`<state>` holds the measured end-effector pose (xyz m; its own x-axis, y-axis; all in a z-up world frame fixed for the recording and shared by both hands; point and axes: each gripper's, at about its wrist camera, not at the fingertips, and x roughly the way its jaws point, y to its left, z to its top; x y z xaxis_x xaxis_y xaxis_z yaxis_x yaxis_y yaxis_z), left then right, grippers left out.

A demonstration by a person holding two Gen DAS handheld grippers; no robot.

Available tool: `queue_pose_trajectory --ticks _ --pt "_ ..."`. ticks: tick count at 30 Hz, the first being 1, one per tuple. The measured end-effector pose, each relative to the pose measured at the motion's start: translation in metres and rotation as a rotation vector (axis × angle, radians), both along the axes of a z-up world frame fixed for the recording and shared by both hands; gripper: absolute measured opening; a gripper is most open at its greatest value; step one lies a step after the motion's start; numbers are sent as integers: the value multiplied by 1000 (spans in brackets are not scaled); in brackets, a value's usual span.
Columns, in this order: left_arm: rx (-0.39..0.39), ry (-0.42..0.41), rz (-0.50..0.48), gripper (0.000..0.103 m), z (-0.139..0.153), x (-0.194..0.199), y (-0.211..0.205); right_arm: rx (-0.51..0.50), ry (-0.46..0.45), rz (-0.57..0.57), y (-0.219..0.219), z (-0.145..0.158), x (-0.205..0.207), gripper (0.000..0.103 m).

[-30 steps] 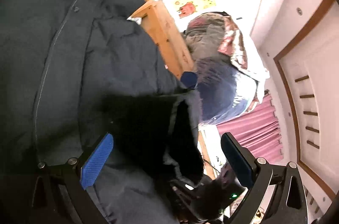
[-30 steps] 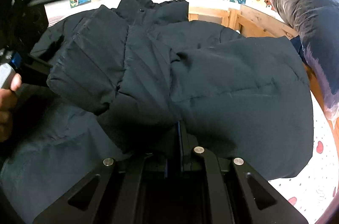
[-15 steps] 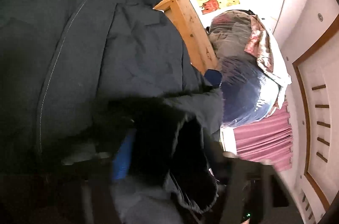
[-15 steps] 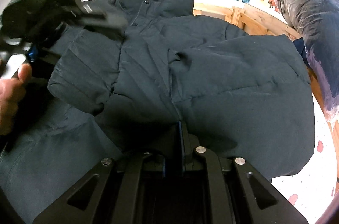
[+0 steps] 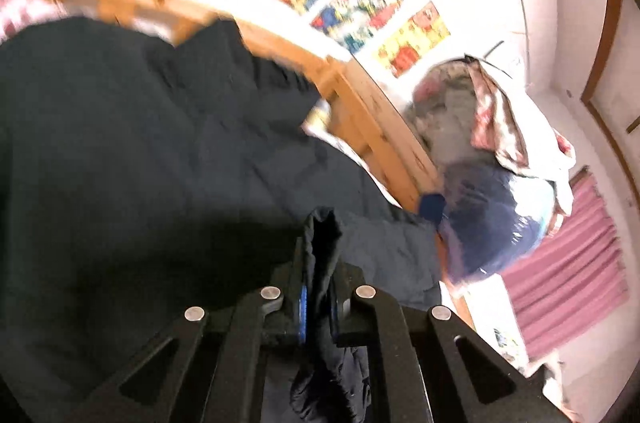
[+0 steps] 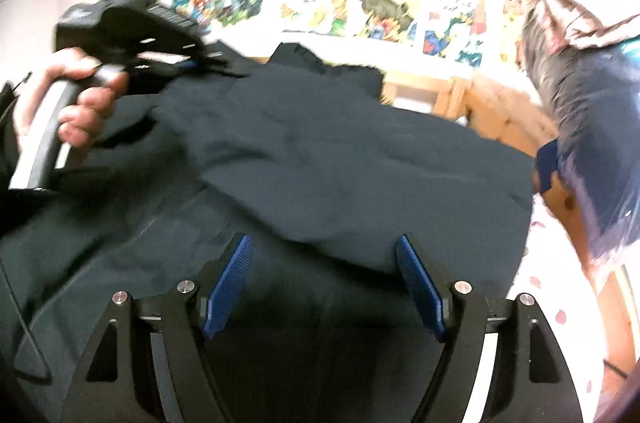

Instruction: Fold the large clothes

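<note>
The dark jacket is spread on the bed, against the wooden rail. Since a second ago its edge has been clamped by the left gripper and released by the right gripper, now wide open and empty; a fold is judged begun. The hand is raised at the jacket's left.
</note>
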<state>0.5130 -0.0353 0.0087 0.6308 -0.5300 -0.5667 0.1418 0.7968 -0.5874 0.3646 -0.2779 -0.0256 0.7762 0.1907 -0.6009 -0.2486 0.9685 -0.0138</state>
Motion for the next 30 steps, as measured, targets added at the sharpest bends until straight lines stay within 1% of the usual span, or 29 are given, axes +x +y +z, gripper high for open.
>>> queue_pose_trajectory --ticks 1,4,7,9,11,12,13,14,16,17,19,20,22,25,27,28,29,30 --pt "31 -18 24 7 6 -2 7 -1 -4 -18 -3 3 6 70" --pt "158 -67 105 7 19 -8 28 9 0 -59 -11 5 30 70" --pt "292 -79 187 7 24 -11 43 18 24 -93 -13 2 57 70" --pt "363 -64 232 7 21 -10 53 26 32 -94 -9 -2 75 70" --pt "444 -41 270 7 14 -6 60 16 38 -92 1 -7 89 70" --pt "490 -24 286 7 8 -2 63 1 51 -89 6 -13 103 70" --pt "515 -14 294 7 5 0 65 -7 61 -89 13 -17 106 70" --pt "552 6 303 7 -2 5 66 -20 87 -85 19 -26 118 70" --pt "597 42 306 7 -14 14 65 -42 124 -85 27 -39 128 70" --pt "615 58 309 7 -20 18 66 -65 149 -84 33 -51 136 70" --pt "629 93 309 7 -32 23 68 -92 178 -81 40 -64 144 70" --pt "619 111 310 7 -37 25 70 -105 189 -81 43 -70 148 70" --pt "576 142 311 8 -45 29 77 -120 200 -83 47 -75 150 70" --pt "497 150 314 11 -45 24 87 -127 181 -88 49 -71 145 70" --pt "457 152 329 24 -40 15 95 -119 170 -96 52 -63 137 70" --pt "442 150 332 28 -39 12 97 -113 168 -95 49 -59 134 71" --pt "415 144 336 42 -34 5 102 -104 163 -92 50 -54 129 72" --pt "386 130 340 61 -30 -2 106 -97 156 -87 52 -49 124 73"
